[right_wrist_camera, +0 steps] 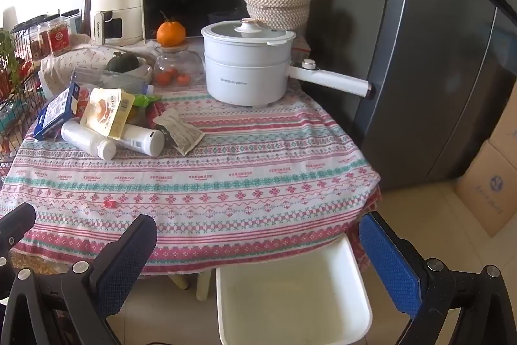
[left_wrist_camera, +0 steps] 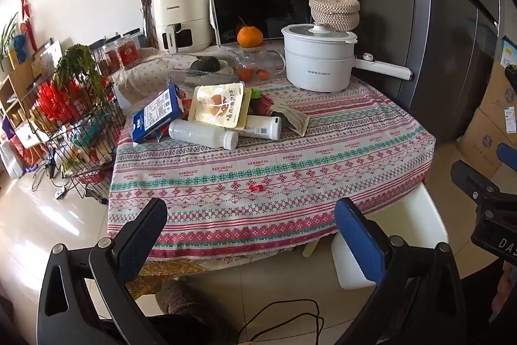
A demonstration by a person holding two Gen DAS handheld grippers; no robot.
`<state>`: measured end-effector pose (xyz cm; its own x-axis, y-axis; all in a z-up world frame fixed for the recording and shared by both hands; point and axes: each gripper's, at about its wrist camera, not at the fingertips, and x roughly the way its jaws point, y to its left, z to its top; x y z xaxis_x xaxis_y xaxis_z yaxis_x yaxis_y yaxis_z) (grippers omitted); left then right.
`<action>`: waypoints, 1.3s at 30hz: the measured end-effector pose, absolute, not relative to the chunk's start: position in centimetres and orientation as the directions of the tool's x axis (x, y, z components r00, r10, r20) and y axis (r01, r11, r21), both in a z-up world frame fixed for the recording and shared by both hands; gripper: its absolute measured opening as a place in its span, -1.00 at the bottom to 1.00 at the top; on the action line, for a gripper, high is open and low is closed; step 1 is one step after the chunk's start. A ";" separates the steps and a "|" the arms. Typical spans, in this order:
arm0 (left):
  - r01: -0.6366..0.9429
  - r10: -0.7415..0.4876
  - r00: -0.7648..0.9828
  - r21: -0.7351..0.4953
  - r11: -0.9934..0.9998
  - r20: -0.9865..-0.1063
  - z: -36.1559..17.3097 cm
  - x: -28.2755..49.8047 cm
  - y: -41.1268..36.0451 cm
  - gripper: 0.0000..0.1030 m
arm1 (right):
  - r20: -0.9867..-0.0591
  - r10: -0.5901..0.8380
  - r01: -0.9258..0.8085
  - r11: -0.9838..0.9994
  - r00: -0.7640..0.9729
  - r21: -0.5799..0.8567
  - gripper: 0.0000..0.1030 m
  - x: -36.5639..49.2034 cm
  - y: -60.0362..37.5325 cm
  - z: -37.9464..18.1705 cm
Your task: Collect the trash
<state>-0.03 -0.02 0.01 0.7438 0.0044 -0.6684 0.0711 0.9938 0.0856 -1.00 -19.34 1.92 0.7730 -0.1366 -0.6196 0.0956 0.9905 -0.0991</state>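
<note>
**While both grippers hang open, trash is piled on the table**

Nothing is held by the left gripper (left_wrist_camera: 250,235) or right gripper (right_wrist_camera: 258,251). White plastic bottles (left_wrist_camera: 203,134), a blue carton (left_wrist_camera: 157,113) and a yellow pouch (left_wrist_camera: 219,104) are heaped on the patterned tablecloth (left_wrist_camera: 290,170).

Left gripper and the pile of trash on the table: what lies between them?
Mostly bare patterned tablecloth, seen in the left wrist view. Only a small red scrap lies on it, between the open left gripper and the trash pile.

Pink-and-teal patterned tablecloth (left_wrist_camera: 290,170), white pot (left_wrist_camera: 315,60)
</note>
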 end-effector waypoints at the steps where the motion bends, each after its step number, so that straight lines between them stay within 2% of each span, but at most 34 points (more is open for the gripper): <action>1: 0.071 0.004 0.744 0.086 0.994 -0.668 0.0 0.0 0.0 1.00 | -0.620 -0.137 0.096 0.990 0.773 -0.099 1.00 -1.0 -19.3 1.9; 39: 0.071 0.005 0.743 0.087 0.994 -0.670 0.0 0.0 0.0 1.00 | -0.626 -0.129 0.095 0.992 0.769 -0.088 1.00 -0.9 -19.2 2.0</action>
<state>-0.03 -0.03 0.01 0.7427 0.0053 -0.6696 0.0714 0.9936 0.0871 -0.93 -19.22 2.04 0.7691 -0.1291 -0.6260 0.0946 0.9916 -0.0883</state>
